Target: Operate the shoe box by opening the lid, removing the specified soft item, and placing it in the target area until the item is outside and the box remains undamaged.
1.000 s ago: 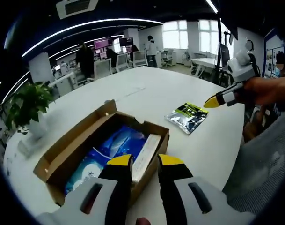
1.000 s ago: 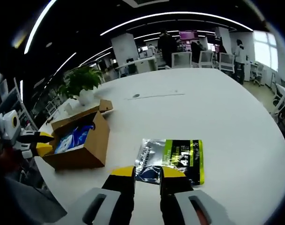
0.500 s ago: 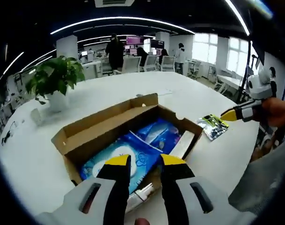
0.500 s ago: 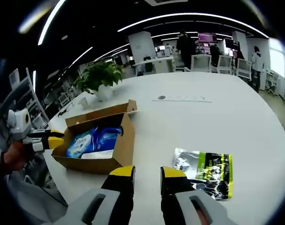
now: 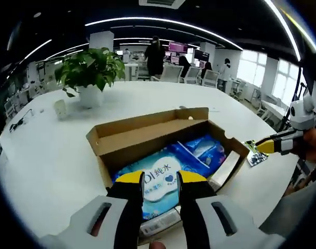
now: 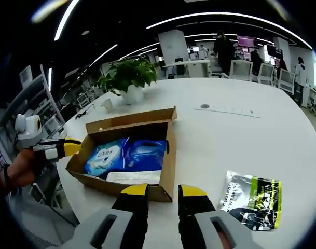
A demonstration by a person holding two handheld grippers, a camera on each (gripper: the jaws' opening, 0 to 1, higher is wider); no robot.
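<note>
Box (image 5: 163, 150) open on the bench (image 5: 49, 150), lid folded back, blue soft pack (image 5: 163, 179) inside. Left tongs (image 5: 160, 179) have swung in from the box's edge to hover over the pack, jaws apart, empty. Right tongs (image 6: 160, 191) have come away from the foil pouch (image 6: 251, 199), which lies on the bench right of the box; jaws apart, empty. Reads as one item out already, pack next.

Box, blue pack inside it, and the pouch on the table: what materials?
Box: looks like brown corrugated cardboard, matte, raw edges at the open flaps. Blue pack: seems soft plastic film, glossy and wrinkled, with a white label. Pouch: probably foil-type laminate, silvery glare beside green-black print.
</note>
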